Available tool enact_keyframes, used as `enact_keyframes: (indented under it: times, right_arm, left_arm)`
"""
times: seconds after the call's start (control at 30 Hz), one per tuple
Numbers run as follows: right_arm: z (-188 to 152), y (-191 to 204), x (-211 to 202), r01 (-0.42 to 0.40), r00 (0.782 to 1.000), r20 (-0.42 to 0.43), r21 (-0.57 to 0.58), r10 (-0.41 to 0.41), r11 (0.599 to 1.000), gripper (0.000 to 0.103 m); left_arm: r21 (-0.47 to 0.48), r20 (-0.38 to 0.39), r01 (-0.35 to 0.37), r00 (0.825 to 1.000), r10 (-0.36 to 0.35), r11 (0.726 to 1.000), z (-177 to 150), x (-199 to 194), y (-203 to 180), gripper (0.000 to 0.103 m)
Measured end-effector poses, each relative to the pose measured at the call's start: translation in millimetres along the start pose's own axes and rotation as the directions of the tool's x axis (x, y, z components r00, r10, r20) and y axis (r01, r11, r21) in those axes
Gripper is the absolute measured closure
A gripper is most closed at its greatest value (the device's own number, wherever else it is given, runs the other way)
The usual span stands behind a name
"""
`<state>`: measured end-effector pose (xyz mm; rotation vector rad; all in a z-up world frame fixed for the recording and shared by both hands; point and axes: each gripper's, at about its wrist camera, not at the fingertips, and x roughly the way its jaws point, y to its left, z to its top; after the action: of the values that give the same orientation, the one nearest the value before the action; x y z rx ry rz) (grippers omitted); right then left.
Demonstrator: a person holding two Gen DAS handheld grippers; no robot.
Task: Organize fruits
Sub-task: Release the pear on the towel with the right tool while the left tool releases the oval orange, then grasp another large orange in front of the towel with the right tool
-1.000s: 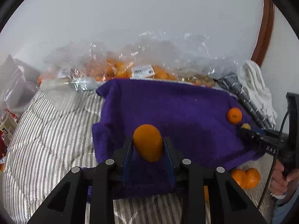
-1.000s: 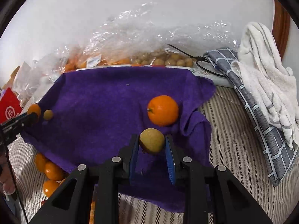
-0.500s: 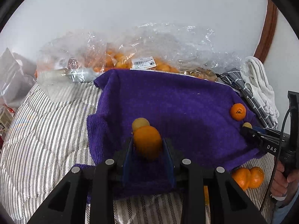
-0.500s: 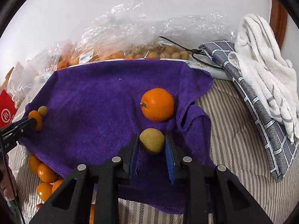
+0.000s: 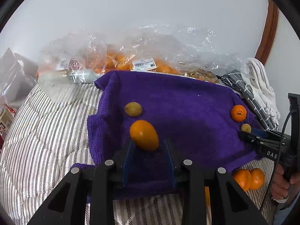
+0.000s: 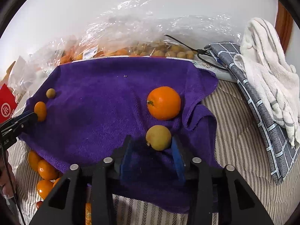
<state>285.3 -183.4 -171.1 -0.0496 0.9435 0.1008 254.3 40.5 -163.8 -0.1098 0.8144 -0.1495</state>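
A purple towel [image 5: 187, 101] [image 6: 97, 108] lies spread over the striped bedding. An orange kumquat [image 5: 144, 135] rests on it between the tips of my left gripper [image 5: 149, 143], whose right pad stands a little off the fruit. A yellow round fruit [image 5: 133, 109] lies just beyond it. The jaws of my right gripper [image 6: 151, 143] are opening. A second yellow fruit [image 6: 158, 137] sits on the towel between them, near the right pad and clear of the left one. A big mandarin [image 6: 164, 103] lies just beyond that fruit.
Clear plastic bags of fruit [image 5: 142, 63] [image 6: 150, 43] line the wall behind the towel. A grey checked cloth [image 6: 258, 112] and a white towel [image 6: 266, 65] lie to the right. Loose mandarins [image 6: 45, 168] [image 5: 247, 178] sit on the bedding by the towel's near edge. A red packet [image 6: 5, 105] is at the left.
The right jaws have spread away from the yellow fruit, which now sits loose on the towel. The kumquat has slid forward to the left gripper's tips and tilted, with a gap at the right pad.
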Motion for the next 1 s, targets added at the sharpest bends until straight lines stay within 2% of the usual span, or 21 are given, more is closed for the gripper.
enact_keyframes:
  times: [0.07, 0.2, 0.4, 0.5, 0.63, 0.73, 0.9, 1.0]
  right_arm:
    - [-0.6, 3.7, 0.3, 0.006, 1.000, 0.000, -0.018, -0.006, 1.000, 0.054]
    - [-1.3, 4.1, -1.2, 0.013, 1.000, 0.014, -0.018, -0.013, 1.000, 0.054]
    - [-0.1, -3.4, -12.7, -0.022, 0.998, 0.059, 0.036, 0.020, 0.999, 0.054]
    - [0.5, -4.7, -20.3, -0.008, 0.996, 0.087, 0.043, 0.004, 0.999, 0.054]
    - [1.2, -2.2, -28.7, 0.025, 0.993, 0.111, 0.026, -0.028, 0.999, 0.054]
    - [0.6, -2.6, -34.8, 0.001, 0.994, 0.109, 0.038, -0.005, 0.999, 0.054]
    - [-1.6, -3.7, -57.1, -0.032, 0.985, 0.172, 0.083, 0.017, 0.996, 0.053]
    - [-8.1, 2.7, -67.7, -0.060, 0.987, 0.155, 0.063, 0.049, 0.996, 0.043]
  left_arm:
    - [-0.006, 0.003, 0.004, 1.000, -0.004, 1.000, -0.3, -0.7, 1.1, 0.071]
    - [-0.020, 0.014, 0.016, 1.000, -0.016, 1.000, -0.4, -3.1, 2.3, 0.071]
    - [0.006, 0.086, 0.032, 0.996, -0.033, 0.999, -2.1, -16.7, -6.0, 0.071]
    - [0.014, 0.108, 0.041, 0.993, -0.042, 0.999, -2.4, -21.8, -7.8, 0.071]
    - [-0.005, 0.085, 0.085, 0.993, -0.084, 0.996, -1.2, -23.1, -5.2, 0.071]
    - [-0.013, 0.075, 0.102, 0.992, -0.101, 0.995, -1.8, -24.3, -2.8, 0.071]
    - [-0.077, 0.070, 0.062, 0.996, -0.057, 0.995, -6.5, -30.3, 7.9, 0.071]
    - [-0.110, 0.070, 0.057, 0.996, -0.050, 0.992, -14.7, -35.2, 14.7, 0.071]
